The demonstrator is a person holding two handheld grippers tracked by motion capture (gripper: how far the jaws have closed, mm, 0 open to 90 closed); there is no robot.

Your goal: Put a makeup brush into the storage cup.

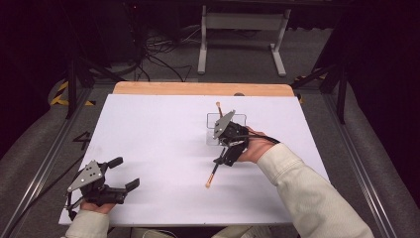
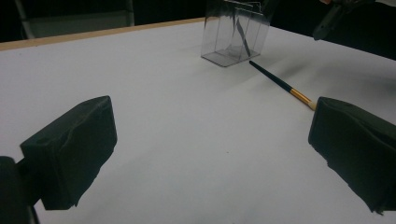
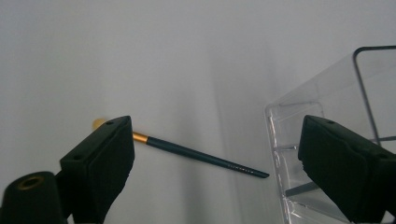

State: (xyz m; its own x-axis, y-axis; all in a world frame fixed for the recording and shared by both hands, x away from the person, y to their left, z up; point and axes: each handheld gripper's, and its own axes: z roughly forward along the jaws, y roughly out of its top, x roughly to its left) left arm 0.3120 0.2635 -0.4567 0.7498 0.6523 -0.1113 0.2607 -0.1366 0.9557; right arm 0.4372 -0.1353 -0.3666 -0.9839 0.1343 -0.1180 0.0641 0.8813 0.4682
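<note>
High view: a white table with a wooden far edge carries a clear plastic holder right of centre. A second brush stands in the holder, its pale tip leaning past the far rim. The right gripper, held in the right hand, hovers beside the holder's near side, above a dark-handled paintbrush that lies flat on the table, its gold ferrule and pale tip pointing toward the person. The left gripper rests at the near left corner, jaws spread and empty.

Left gripper view: both black jaws stand wide apart over bare table; the paintbrush lies between the holder and the right-hand jaw.

Right gripper view: the jaws are spread, gripping nothing. Below them lies the paintbrush, its handle end just beside the holder, whose inner dividers are visible.
</note>
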